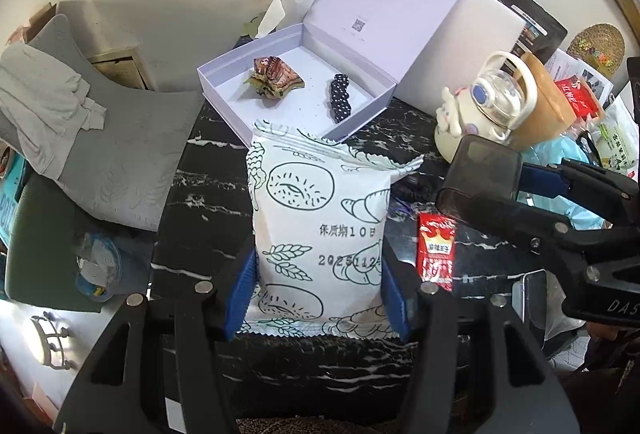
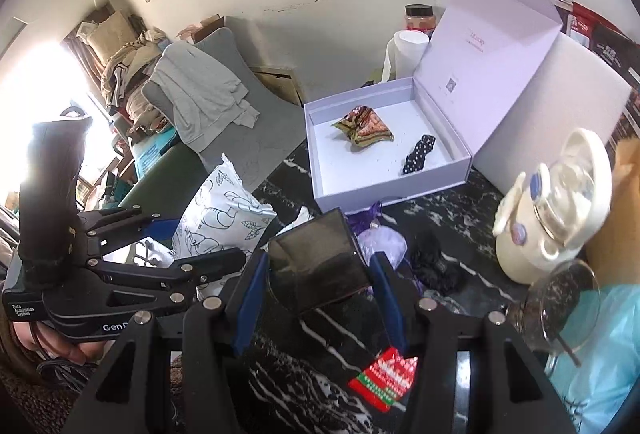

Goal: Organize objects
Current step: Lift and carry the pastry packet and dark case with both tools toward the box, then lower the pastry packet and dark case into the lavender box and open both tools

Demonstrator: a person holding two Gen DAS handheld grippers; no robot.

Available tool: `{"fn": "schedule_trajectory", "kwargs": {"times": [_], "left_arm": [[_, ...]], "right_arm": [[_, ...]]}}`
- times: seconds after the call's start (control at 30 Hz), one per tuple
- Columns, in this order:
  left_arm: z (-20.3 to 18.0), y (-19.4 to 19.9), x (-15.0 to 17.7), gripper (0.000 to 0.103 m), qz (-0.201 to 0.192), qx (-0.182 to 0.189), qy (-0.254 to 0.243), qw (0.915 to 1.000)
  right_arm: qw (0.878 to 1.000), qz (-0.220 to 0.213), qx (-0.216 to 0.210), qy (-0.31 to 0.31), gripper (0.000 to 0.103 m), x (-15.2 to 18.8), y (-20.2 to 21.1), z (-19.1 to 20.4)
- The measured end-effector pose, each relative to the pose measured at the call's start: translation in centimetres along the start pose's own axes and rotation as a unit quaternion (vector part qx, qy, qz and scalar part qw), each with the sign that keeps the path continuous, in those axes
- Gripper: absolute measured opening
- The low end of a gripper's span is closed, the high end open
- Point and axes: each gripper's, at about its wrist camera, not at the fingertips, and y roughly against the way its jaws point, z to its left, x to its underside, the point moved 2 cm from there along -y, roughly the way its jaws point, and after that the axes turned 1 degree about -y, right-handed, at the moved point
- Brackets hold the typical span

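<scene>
Left gripper: jaws clamped on white printed snack packet | right gripper: jaws clamped on dark smoky translucent square container | both near open lilac cardboard box

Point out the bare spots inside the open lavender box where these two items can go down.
In the open lavender box, the near half of the floor is bare, in front of the crumpled snack wrapper and left of the black dotted hair clip. The far right corner by the lid hinge is also free. The tabletop just outside the box is crowded.
</scene>
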Motion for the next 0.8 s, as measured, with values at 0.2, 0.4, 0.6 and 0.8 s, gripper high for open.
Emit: {"fn": "schedule_trajectory", "kwargs": {"times": [0.2,0.4,0.6,0.8], "left_arm": [[1.5,-1.4,-2.8,0.054,0.001,0.007,-0.012,0.9999],[2.9,-4.1,-5.7,0.054,0.009,0.018,-0.019,0.9996],[3.7,-7.1,-8.6,0.054,0.025,0.022,-0.033,0.9989],[5.0,-10.1,-11.7,0.054,0.033,0.024,-0.049,0.9979]], "right_arm": [[1.000,0.001,-0.002,0.000,0.053,-2.3,-2.0,-0.3],[1.000,0.011,0.004,-0.008,0.053,-4.3,-4.4,-1.3],[1.000,0.018,0.016,-0.017,0.053,-6.2,-7.0,-2.7],[0.999,0.026,0.032,-0.021,0.053,-8.3,-9.6,-3.9]]}}
